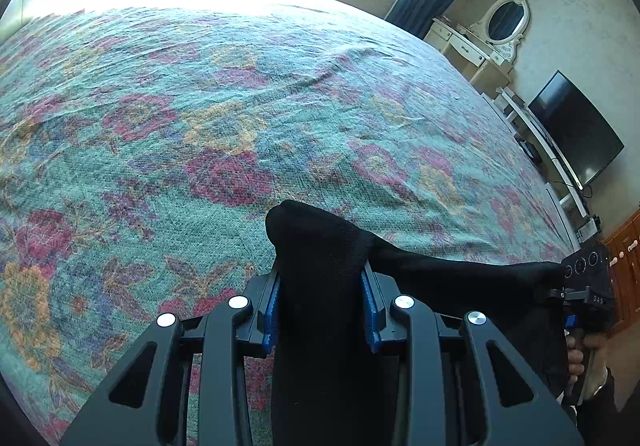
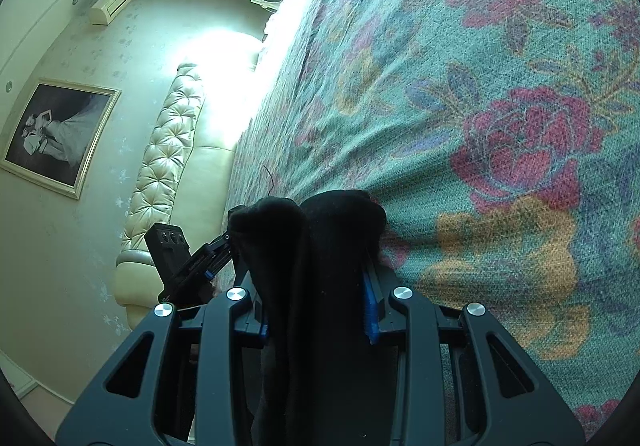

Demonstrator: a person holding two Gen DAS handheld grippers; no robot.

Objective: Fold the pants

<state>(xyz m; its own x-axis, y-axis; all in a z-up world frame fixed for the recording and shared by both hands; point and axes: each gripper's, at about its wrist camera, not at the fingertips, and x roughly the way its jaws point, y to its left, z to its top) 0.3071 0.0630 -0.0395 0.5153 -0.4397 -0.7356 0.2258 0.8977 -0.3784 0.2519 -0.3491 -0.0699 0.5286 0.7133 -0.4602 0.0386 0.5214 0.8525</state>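
Black pants [image 1: 320, 266] bunched thick, stretched between both grippers above floral bedspread [image 1: 200, 106]

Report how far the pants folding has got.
Done: both grippers have picked up the black fabric pants. In hand: the left gripper is clamped on a bunched part, the right gripper on another, and the cloth spans between them above the floral bedspread. Left: no finished fold shows; the pants are not yet laid flat on the bed, folded or released.
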